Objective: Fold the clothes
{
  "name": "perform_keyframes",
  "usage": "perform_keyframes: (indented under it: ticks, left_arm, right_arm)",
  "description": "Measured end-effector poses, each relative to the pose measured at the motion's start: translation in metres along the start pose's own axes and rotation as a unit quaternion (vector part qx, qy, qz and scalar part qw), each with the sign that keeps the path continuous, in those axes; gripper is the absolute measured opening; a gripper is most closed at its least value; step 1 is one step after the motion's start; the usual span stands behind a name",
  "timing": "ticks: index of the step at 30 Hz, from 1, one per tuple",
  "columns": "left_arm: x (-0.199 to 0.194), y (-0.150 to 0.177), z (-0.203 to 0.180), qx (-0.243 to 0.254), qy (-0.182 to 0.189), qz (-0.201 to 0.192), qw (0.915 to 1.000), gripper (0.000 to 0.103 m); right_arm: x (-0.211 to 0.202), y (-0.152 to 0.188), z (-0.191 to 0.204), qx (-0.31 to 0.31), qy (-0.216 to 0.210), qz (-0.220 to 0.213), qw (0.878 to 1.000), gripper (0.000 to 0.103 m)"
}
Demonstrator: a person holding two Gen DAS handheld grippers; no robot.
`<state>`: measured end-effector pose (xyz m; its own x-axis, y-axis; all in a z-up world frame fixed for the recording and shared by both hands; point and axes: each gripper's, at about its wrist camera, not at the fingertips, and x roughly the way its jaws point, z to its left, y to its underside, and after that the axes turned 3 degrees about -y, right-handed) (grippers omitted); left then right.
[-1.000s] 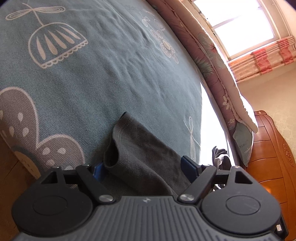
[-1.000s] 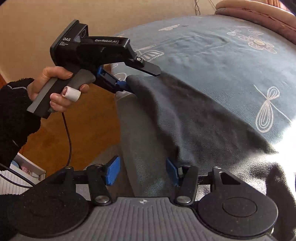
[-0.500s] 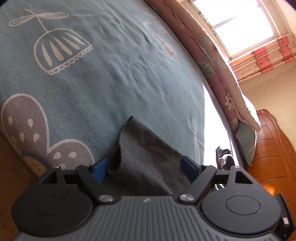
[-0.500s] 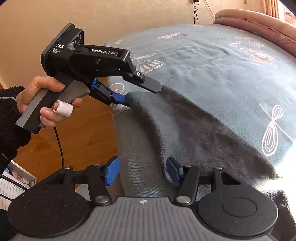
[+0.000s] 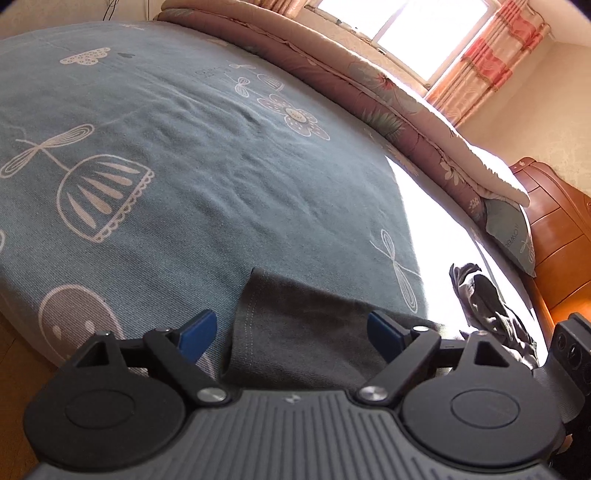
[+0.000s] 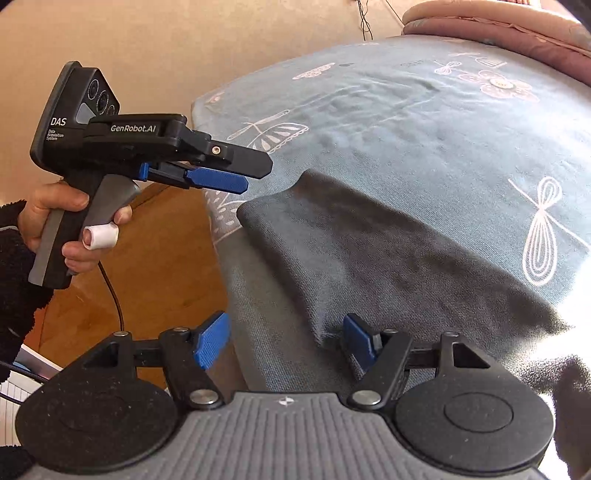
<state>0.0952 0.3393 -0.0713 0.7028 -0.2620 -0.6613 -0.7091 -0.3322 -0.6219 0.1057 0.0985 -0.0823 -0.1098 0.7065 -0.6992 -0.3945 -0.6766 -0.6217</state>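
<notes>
One dark grey garment is laid on the bed; two tools, left and right, are held agape, gripping nothing.

- A bed fills most of both views, covered by a teal bedspread printed with pale flowers and dragonflies.
- A pinkish floral quilt lies rolled along the bed's far edge, running from top centre to the right of the left wrist view.
- A window at the upper right lets in hard sunlight, which bleaches a patch of the bedspread at right.
- Red-and-cream curtains hang beside it.
- A wooden headboard stands at the right edge, with a teal pillow against it.
- The beige wall fills the upper left of the right wrist view, with the wooden floor below it.
</notes>
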Motion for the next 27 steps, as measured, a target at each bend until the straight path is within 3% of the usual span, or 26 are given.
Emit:
perform_keyframes:
  ticks: [9,13,19,23,27]
  left_arm:
    - [0.041,-0.031,0.017,-0.016,0.063,0.058,0.9962,0.091]
    - [0.056,-0.045,0.021,-0.023,0.110,0.091,0.9895,0.091]
    - [0.066,-0.053,0.029,-0.016,0.116,0.115,0.9864,0.091]
    - [0.072,-0.052,0.038,-0.046,0.156,0.142,0.9764,0.091]
    - [0.070,-0.049,0.040,-0.058,0.194,0.144,0.9686,0.091]
  right_arm:
    - [-0.044,0.027,-0.019,0.046,0.048,-0.020,0.998,0.074]
    - [-0.053,0.031,-0.025,0.062,0.056,-0.033,0.996,0.074]
    - [-0.067,0.037,-0.033,0.088,0.067,-0.052,0.993,0.074]
    - [-0.068,0.039,-0.036,0.095,0.067,-0.051,0.992,0.074]
    - [-0.065,0.039,-0.036,0.095,0.070,-0.047,0.992,0.074]
